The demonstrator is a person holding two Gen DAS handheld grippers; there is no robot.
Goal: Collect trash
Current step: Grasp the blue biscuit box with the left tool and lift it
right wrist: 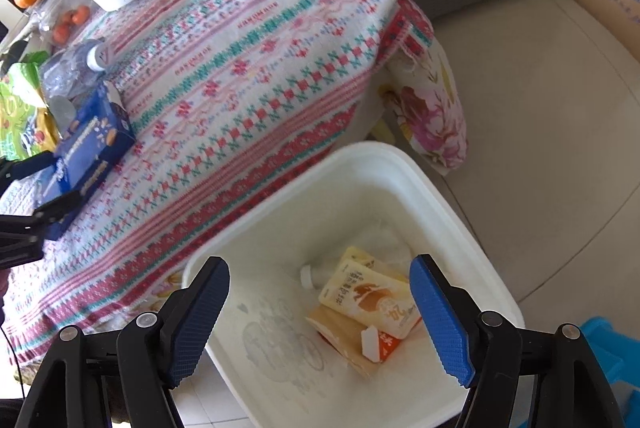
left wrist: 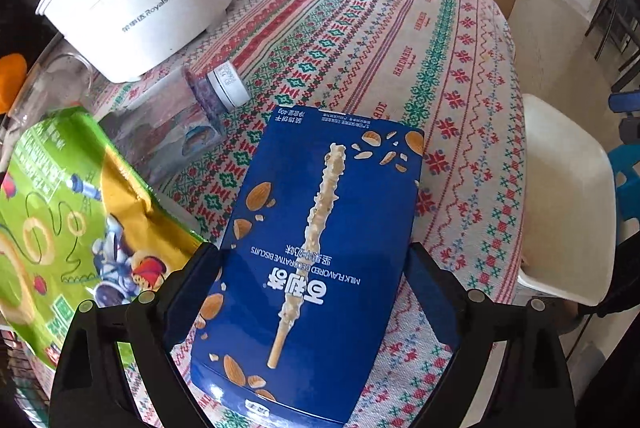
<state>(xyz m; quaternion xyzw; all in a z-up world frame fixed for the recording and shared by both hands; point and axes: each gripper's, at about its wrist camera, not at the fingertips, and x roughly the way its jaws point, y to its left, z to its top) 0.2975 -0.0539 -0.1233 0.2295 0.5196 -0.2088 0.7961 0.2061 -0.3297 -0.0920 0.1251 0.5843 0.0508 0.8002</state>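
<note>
The left gripper (left wrist: 312, 260) is clamped on a blue biscuit box (left wrist: 316, 248), one finger pressed to each long side, the box lifted a little above the patterned tablecloth (left wrist: 400, 40). Its front shows a coated biscuit stick among almonds, with the line "MILK FLAVORED DECORATIVE BISCUITS" under large white Chinese characters (all upside down from this wrist) and what looks like "40g" at the far end, though that print is too small to be sure of. Just left of the box lies a green snack bag (left wrist: 68, 212) with cartoon figures and ring-shaped snacks, and beyond it a clear plastic bottle (left wrist: 188, 108) on its side, white cap toward the middle of the table. A white pot (left wrist: 136, 0) marked "Royalstar" stands at the far left corner. The cloth carries the woven word "HANDMADE".

The right gripper (right wrist: 320, 292) hangs open and holds nothing, its blue pads spread over a white trash bin (right wrist: 452, 212) beside the table. Inside the bin lie a yellow pouch (right wrist: 368, 292) with Chinese writing and a white-capped bottle (right wrist: 310, 276)
</note>
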